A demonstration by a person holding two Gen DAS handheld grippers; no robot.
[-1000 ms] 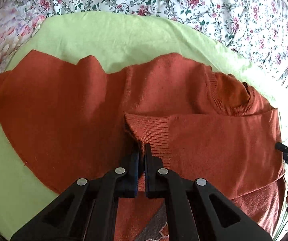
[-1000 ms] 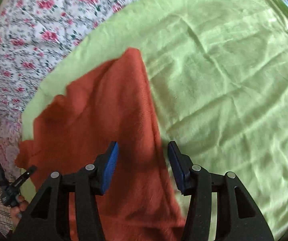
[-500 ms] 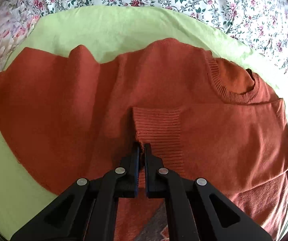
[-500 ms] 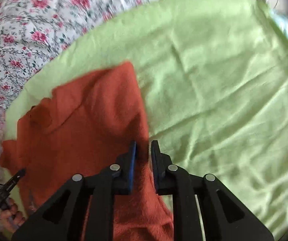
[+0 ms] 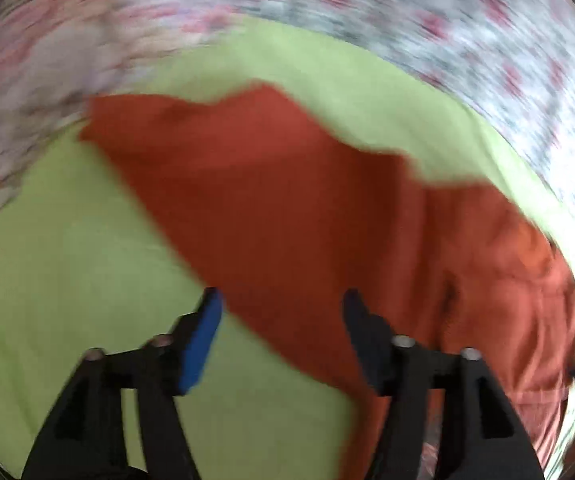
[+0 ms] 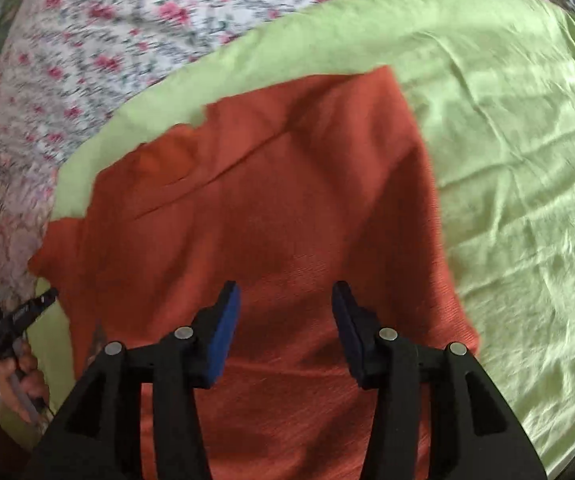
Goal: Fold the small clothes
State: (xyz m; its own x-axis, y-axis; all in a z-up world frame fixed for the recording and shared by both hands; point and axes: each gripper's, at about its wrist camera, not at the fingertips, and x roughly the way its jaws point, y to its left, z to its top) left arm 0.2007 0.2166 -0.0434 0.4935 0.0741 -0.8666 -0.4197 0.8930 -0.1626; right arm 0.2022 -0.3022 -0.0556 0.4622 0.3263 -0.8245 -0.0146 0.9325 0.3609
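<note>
The rust-orange sweater (image 6: 271, 216) lies spread on the green sheet (image 6: 519, 160) over the floral bedspread (image 6: 119, 40). The left gripper (image 5: 279, 300) hangs wide open, empty, above the sweater's edge. The right gripper (image 6: 285, 292) gapes above the sweater, holding nothing.

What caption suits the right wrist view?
Open right hand-held gripper over an orange sweater on a green sheet.

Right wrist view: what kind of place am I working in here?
Most likely a bed in a home bedroom. A floral bedsheet lies under a wrinkled green cloth, and the orange sweater is spread on that soft surface, not on a hard table.
</note>
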